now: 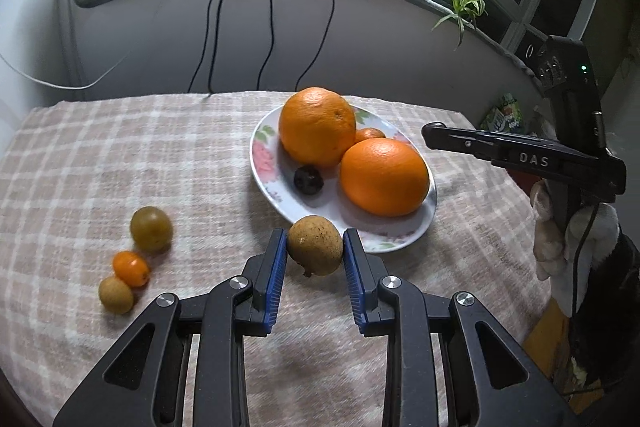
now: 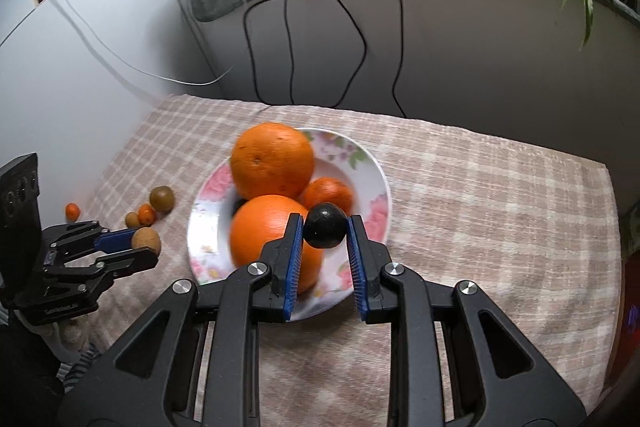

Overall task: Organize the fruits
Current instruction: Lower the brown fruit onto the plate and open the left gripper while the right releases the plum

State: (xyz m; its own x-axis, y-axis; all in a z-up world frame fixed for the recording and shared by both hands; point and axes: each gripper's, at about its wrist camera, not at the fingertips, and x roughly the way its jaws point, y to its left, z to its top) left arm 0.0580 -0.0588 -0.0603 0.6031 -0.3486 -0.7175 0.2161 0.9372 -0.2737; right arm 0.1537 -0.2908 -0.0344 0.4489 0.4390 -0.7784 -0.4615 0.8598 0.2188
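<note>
My left gripper (image 1: pixel 315 245) is shut on a brown speckled fruit (image 1: pixel 315 242), held just in front of the near rim of the floral plate (image 1: pixel 264 147). The plate holds two big oranges (image 1: pixel 317 126) (image 1: pixel 384 177), a small tangerine (image 1: pixel 369 134) and a dark wrinkled fruit (image 1: pixel 308 179). My right gripper (image 2: pixel 325 225) is shut on a dark round fruit (image 2: pixel 325 225) above the plate (image 2: pixel 372 183). In the right wrist view the left gripper (image 2: pixel 138 247) holds the brown fruit (image 2: pixel 146 241) left of the plate.
On the checked cloth (image 1: pixel 120 147) left of the plate lie a green-brown fruit (image 1: pixel 151 229), a small orange kumquat (image 1: pixel 131 268) and a small tan fruit (image 1: pixel 116 295). Another kumquat (image 2: pixel 72 211) lies at the far left. Cables (image 1: pixel 272 27) hang behind the table.
</note>
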